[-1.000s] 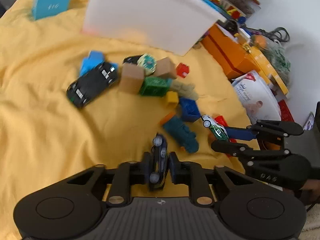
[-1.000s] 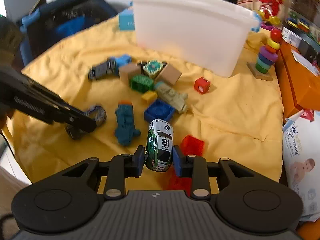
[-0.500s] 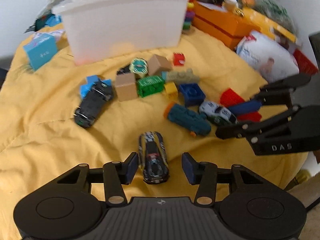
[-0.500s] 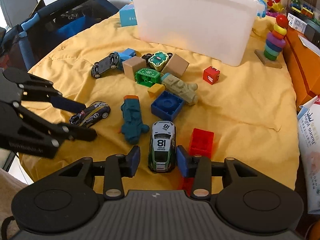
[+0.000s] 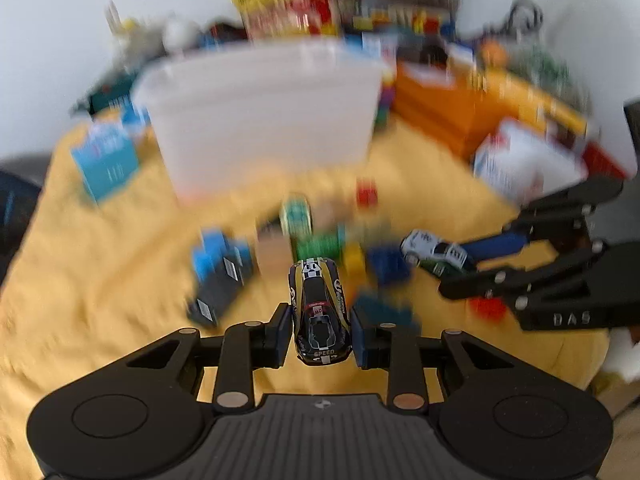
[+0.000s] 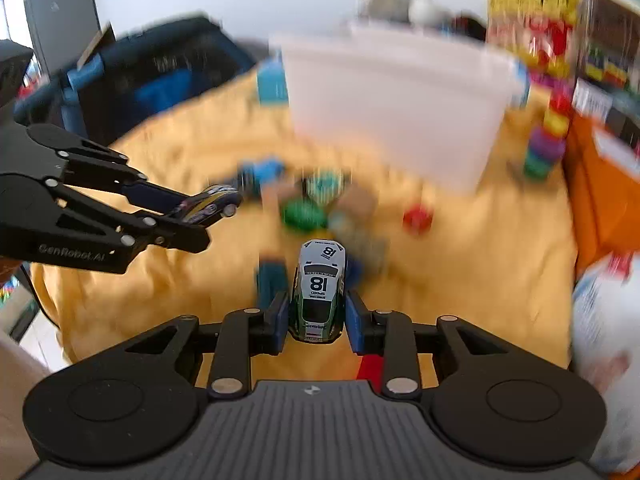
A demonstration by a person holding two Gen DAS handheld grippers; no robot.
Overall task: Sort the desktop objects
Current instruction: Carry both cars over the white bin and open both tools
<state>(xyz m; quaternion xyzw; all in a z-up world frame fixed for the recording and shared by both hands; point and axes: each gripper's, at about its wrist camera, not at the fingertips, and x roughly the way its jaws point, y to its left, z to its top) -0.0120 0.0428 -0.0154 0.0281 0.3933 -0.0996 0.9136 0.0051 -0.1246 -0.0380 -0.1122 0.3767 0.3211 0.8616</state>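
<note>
A black and yellow toy car (image 5: 321,312) is clamped in the left tool (image 5: 320,334), a white and green toy car (image 6: 319,290) in the right tool (image 6: 317,320), above a yellow cloth (image 6: 480,248)

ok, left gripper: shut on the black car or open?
Shut on it. The left gripper has both pads against the black car's sides, and in the right wrist view the car hangs clear of the yellow cloth.

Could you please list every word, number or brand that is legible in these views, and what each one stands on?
"18", "SPEED": white and green car in the right gripper.
"Sunoco"-like script on its windscreen: unsure.
"SPEED": black and yellow car in the left gripper; the roof number is unclear.
"GenRobot.AI": left gripper's side, right wrist view.
"DAS": right gripper's side.
Boxes and packets behind: too blurred.
</note>
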